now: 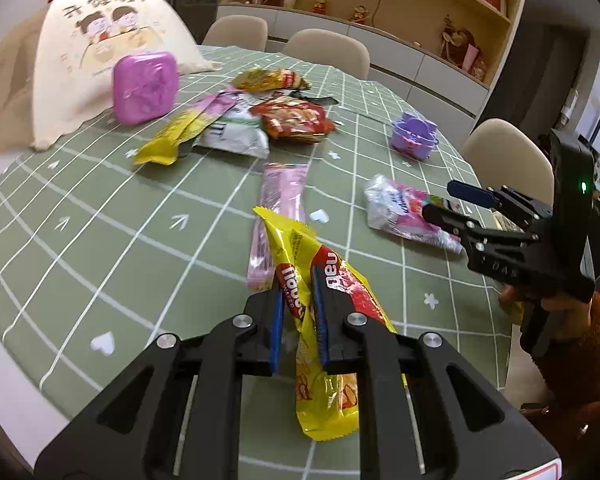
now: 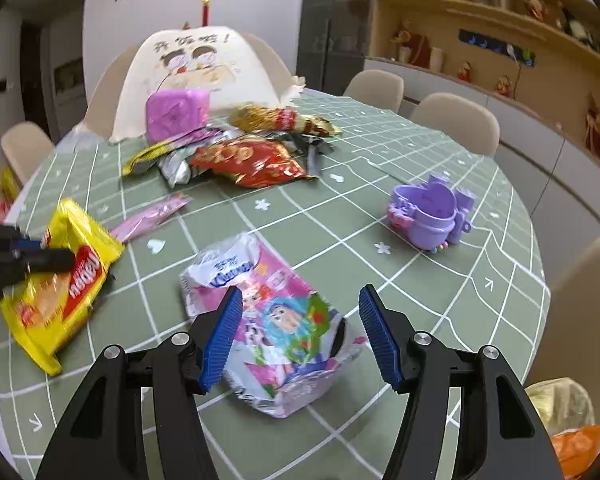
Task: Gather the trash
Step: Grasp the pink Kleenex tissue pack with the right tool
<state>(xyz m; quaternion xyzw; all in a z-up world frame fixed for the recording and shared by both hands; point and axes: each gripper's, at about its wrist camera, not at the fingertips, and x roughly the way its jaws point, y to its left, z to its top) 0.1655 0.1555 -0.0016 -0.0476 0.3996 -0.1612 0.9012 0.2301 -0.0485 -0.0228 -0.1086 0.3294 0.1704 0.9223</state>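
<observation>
Left tongs [image 1: 298,300] clamped tight on a yellow wafer wrapper [image 1: 320,320], blue pads pinching its middle, both ends of the packet sticking out free above the tabletop [image 1: 100,220]. Same wrapper seen at the left edge of the right wrist view, lifted and gripped from the side. Right tongs [image 2: 300,328] spread wide, nothing between the pads pressed; poised over a crumpled pink-and-white cartoon packet [image 2: 276,320] lying flat on the green checked cloth, one finger on either side of it, whether touching cannot be told. Pink stick wrapper [image 1: 278,216] flat on the cloth just beyond the yellow one. Farther back, a heap of trash: red snack bag [image 2: 248,160], gold-and-red wrapper [image 2: 276,118], silver-white packet [image 1: 236,136], yellow-pink sachet [image 1: 180,132], overlapping one another. Pink square box [image 1: 145,86] standing on edge behind the heap, against a cream cloth bag [image 1: 80,40] with a cartoon print. Purple toy cup [image 2: 432,216] off to the right, well apart from the pile. Orange sleeve [image 1: 572,340] behind the right tongs in the left wrist view.
</observation>
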